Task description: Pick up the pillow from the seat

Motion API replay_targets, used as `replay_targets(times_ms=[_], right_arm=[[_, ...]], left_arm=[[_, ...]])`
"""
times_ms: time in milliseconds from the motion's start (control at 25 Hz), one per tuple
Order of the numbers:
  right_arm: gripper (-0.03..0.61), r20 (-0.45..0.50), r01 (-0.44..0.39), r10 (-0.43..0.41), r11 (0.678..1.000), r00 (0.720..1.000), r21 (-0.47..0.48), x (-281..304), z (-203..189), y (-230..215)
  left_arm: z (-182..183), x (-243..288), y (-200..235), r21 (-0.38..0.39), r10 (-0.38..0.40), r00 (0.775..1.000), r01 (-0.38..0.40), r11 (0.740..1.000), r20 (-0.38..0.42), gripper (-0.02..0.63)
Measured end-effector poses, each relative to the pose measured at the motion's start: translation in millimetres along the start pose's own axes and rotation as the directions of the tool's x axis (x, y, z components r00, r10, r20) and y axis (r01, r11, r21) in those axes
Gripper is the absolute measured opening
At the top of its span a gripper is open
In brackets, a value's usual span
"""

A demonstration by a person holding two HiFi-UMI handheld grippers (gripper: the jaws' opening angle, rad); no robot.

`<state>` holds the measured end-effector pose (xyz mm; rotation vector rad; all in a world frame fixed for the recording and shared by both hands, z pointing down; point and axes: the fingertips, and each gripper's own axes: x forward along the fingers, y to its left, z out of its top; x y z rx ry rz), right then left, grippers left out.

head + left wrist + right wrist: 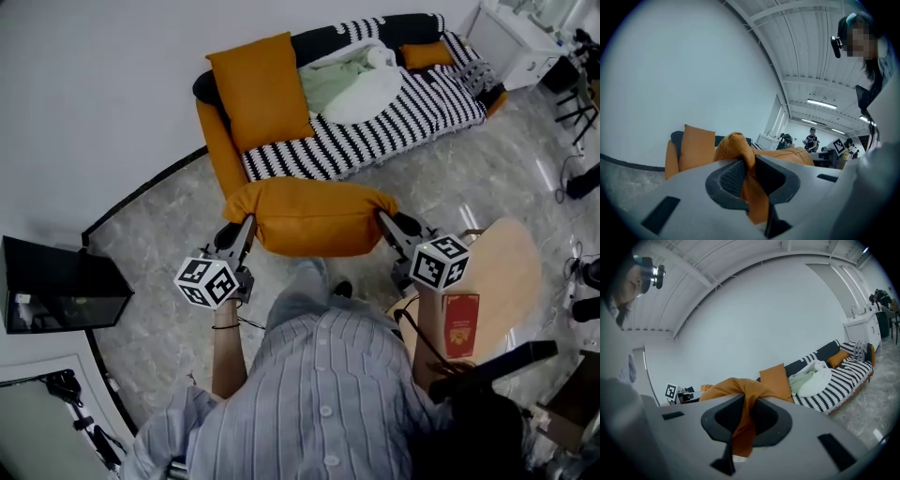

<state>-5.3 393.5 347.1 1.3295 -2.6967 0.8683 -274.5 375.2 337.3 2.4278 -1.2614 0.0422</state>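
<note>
The orange rectangular pillow (pixel 314 217) hangs in the air just in front of the person, clear of the seat, spanning the gap between the two grippers. The left gripper (pixel 246 230) has its 9 o'clock corner: in the left gripper view the jaws stand nearly together, with a fold of orange cover clamped between the dark ribbed pads. The right gripper (pixel 386 223) bites the 3 o'clock corner the same way, its jaws squeezed tight on a bunched fold of fabric.

Beyond the pillow, from 12 to 1 o'clock, stands the sofa with a black-and-white striped cover (pixel 394 122). A second orange cushion (pixel 262 89) leans upright against its back at 11 o'clock, and a pale green blanket (pixel 352 84) lies bunched on the seat at 12 o'clock. A round light wooden table (pixel 506 272) sits between 3 and 4 o'clock, with a red rectangular packet (pixel 459 323) on it. A black box (pixel 56 281) stands at 9 o'clock by the wall.
</note>
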Motion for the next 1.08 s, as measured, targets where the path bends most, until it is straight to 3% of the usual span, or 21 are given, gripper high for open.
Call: replay_targets(times_ms=[1080], right_arm=[[0.046,-0.045,-0.034,0.032,0.999,0.998,-0.039,44,21,1]], left_arm=[[21,2,31,-0.016,0.061,0.998,-0.061,0.998,0.034,0.066]])
